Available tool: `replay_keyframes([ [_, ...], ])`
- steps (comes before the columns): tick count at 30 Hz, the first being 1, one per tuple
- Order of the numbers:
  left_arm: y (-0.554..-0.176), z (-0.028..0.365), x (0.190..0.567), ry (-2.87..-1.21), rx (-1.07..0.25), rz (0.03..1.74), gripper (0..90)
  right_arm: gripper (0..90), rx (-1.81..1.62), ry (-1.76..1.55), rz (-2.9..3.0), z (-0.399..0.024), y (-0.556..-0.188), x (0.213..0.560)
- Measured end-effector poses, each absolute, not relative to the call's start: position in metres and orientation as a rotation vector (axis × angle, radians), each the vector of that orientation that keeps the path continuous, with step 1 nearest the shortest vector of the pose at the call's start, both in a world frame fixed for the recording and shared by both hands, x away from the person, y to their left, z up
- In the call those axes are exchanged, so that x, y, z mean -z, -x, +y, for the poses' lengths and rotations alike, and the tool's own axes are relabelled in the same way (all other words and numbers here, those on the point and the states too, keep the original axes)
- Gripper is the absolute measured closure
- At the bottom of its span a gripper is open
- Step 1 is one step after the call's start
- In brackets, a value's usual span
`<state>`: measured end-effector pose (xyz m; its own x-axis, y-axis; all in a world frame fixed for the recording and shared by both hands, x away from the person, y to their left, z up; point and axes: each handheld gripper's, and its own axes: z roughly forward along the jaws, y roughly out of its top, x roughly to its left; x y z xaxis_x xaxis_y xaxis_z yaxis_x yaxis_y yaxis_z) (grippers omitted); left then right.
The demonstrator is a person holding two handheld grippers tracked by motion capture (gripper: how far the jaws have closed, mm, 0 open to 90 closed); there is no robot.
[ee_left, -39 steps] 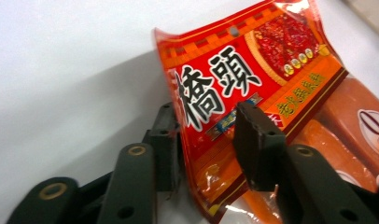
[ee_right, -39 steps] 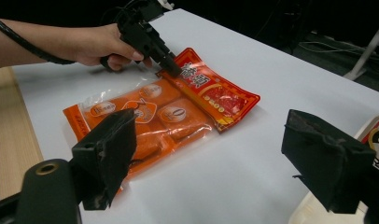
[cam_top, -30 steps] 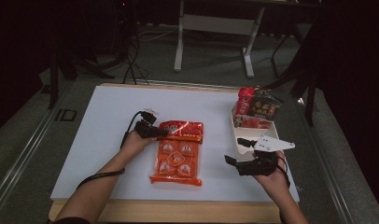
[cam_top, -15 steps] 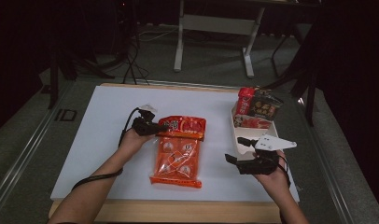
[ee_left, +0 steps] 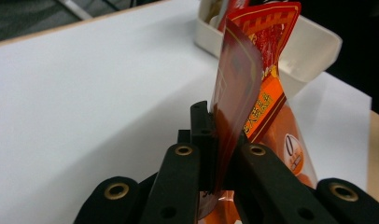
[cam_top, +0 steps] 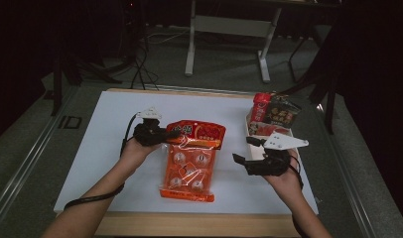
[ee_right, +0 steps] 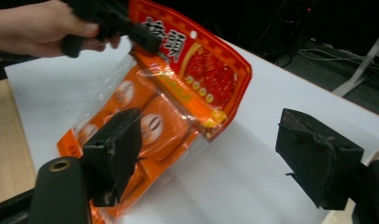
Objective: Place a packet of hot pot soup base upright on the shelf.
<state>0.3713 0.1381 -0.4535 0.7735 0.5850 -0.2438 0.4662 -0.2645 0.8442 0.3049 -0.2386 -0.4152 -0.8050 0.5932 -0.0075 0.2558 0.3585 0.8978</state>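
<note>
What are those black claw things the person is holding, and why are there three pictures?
They are hand-held grippers, like big tongs with two black jaws. One picture looks down from above the table; each other one comes from a small camera riding on a gripper. The left gripper is pinching the top corner of an orange snack bag and lifting that end off the white table. The right gripper waits beside the bag with nothing between its jaws, which have just closed a little. A white tray with more snack packets sits at the right.
</note>
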Motion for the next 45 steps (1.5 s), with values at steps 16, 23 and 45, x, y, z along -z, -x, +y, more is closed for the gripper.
replay_keyframes([
  [16,-0.335,0.145,0.435,-1.844,-0.106,0.630,89.1,28.1,-1.503,-0.746,2.386,-0.199,-0.341,0.429],
  [23,-0.329,0.146,0.433,-1.833,-0.083,0.600,89.0,51.2,-1.515,-0.674,2.483,-0.183,-0.343,0.438],
  [45,-0.319,0.146,0.425,-1.838,-0.071,0.590,88.4,90.0,-1.416,-0.558,2.597,-0.168,-0.327,0.428],
])
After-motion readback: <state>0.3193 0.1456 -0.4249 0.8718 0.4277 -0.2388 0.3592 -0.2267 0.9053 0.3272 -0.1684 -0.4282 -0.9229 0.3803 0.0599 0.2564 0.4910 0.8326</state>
